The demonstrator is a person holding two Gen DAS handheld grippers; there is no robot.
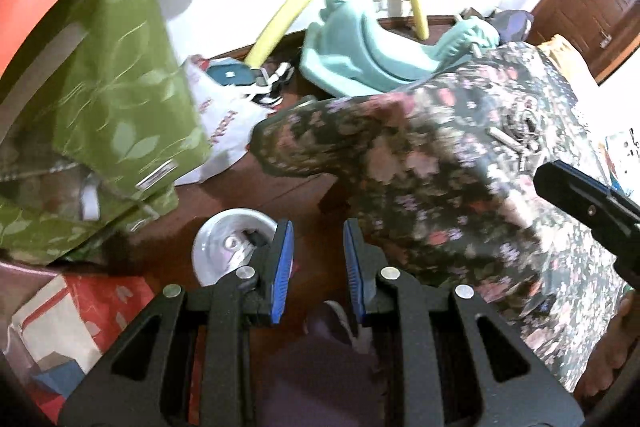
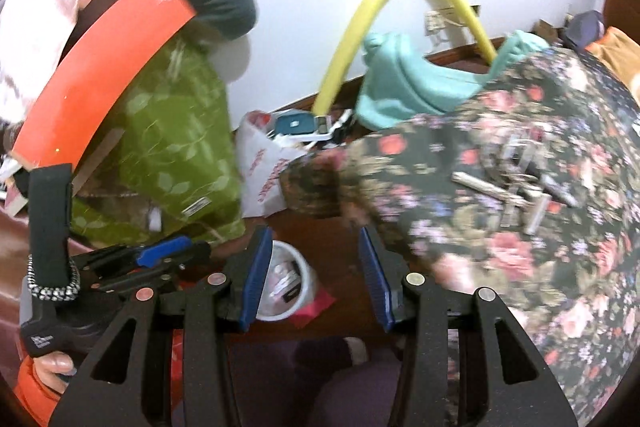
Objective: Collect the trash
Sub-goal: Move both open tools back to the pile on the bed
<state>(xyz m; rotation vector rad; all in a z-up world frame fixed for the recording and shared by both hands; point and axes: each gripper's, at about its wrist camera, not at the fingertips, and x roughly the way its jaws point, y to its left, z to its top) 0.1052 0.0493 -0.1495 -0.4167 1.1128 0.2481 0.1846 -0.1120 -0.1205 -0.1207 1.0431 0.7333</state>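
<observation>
A small white round bin (image 2: 294, 279) with wrappers inside stands on the brown floor just below my right gripper (image 2: 314, 281), which is open and empty. The same bin (image 1: 228, 247) shows in the left wrist view, left of my left gripper (image 1: 318, 267), which is open and empty above the floor. The left gripper also shows at the lower left of the right wrist view (image 2: 160, 259). A white plastic bag with red print (image 1: 224, 131) lies on the floor further back; it also shows in the right wrist view (image 2: 264, 171).
A floral cloth-covered surface (image 2: 520, 207) with metal bits (image 2: 516, 183) fills the right. Green leaf-print fabric (image 1: 120, 99) and an orange board (image 2: 108, 67) stand at left. A teal plastic seat (image 1: 360, 51), a yellow tube (image 2: 400, 7), a red box (image 1: 80, 311).
</observation>
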